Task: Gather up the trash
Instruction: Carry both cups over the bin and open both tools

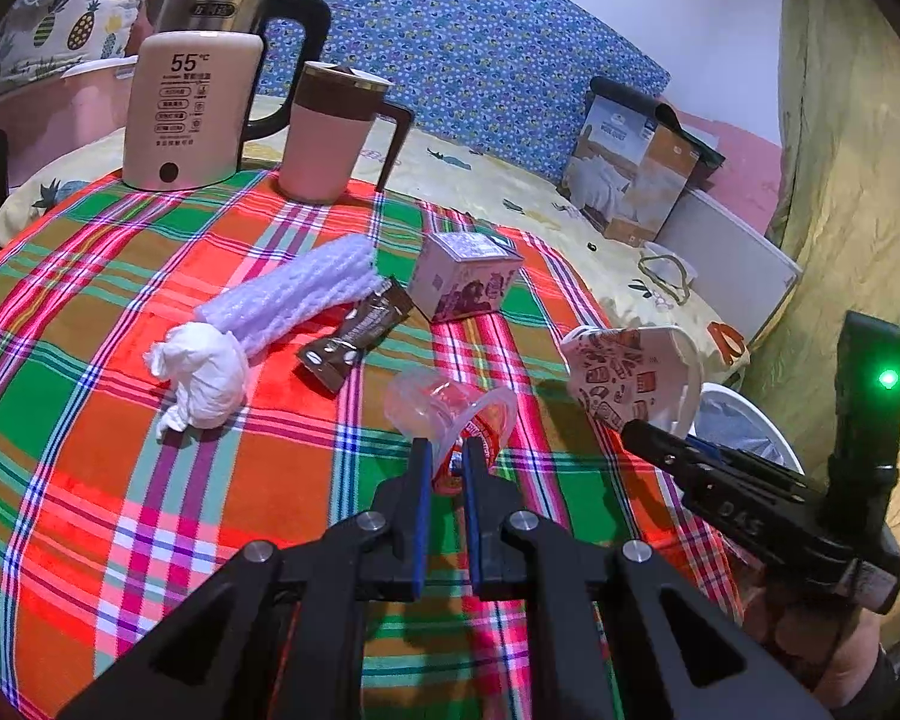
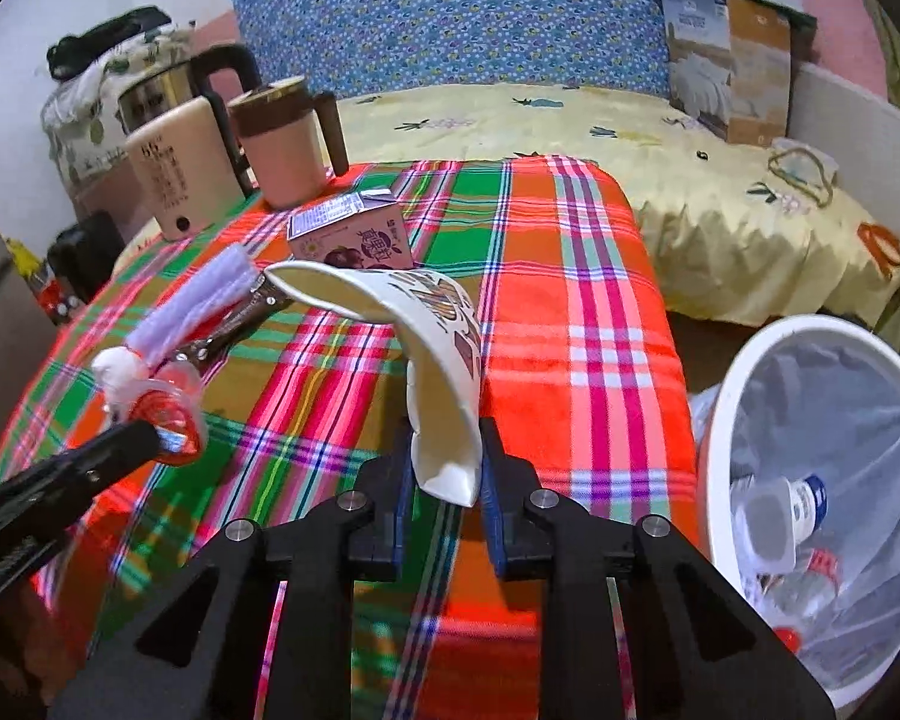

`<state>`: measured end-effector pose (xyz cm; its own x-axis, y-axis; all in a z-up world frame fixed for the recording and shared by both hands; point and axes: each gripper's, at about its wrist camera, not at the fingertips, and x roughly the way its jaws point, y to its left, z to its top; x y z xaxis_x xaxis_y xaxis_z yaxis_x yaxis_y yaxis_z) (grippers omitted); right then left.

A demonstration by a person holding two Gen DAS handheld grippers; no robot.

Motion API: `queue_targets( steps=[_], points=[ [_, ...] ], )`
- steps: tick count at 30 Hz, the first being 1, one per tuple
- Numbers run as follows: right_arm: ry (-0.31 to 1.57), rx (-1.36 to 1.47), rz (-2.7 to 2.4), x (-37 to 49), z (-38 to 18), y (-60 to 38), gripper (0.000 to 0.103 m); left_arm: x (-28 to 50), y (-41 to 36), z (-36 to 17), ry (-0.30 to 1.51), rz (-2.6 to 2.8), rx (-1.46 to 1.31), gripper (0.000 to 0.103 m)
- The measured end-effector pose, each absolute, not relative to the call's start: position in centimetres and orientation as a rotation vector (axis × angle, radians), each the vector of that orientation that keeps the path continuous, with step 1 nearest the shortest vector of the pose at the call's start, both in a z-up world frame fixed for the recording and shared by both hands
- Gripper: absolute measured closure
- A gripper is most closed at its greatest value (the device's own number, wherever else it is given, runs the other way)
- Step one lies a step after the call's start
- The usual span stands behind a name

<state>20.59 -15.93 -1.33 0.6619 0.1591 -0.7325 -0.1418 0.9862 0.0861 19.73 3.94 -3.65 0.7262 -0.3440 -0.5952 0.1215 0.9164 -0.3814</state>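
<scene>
Our left tool (image 1: 447, 459) is pinched nearly closed on the rim of a clear plastic cup (image 1: 444, 405) with red print, which lies tipped on the plaid tabletop (image 1: 90, 420). Our right tool (image 2: 447, 456) is clamped narrow on a squashed paper cup (image 2: 432, 348), white inside and printed with brown doodles outside; the cup is bent into a curved, flattened shape and sits lifted off the cloth, between the blue pads. The cloth itself is a soft, fuzzy check of red, green and pink. More trash remains on it: a crumpled white tissue (image 1: 201, 375), a ribbed white foam net sleeve (image 1: 297, 291) just beside it, a glossy brown snack wrapper (image 1: 354, 339) touching the sleeve's end, and a small purple drink carton (image 1: 465, 276) standing upright. At the far edge stand a cream kettle (image 1: 189, 114) with a steel top and a pink mug (image 1: 330, 132) with a brown band. Beside the tabletop on our right, a white round bin (image 2: 720, 420) lined with a thin clear bag holds a small white bottle (image 2: 780, 516) and other plastic scraps.
</scene>
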Motion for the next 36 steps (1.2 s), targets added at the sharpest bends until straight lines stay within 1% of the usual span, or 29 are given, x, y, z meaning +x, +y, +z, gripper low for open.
queue_targets(
  steps=[13, 22, 36],
  points=[
    [0.801, 0.127, 0.187, 17.0, 0.2, -19.8, 0.082, 18.9, 0.1, -2.7, 0.718, -0.304, -0.263, 0.093],
    [0.764, 0.167, 0.104, 14.5, 1.4, -24.3, 0.082, 18.2, -5.7, -1.5, 0.729, -0.417, -0.19, 0.093],
    [0.778, 0.213, -0.04, 12.4, 0.5, -29.6, 0.082, 18.7, -14.7, 0.3, 0.743, -0.595, -0.076, 0.093]
  ],
)
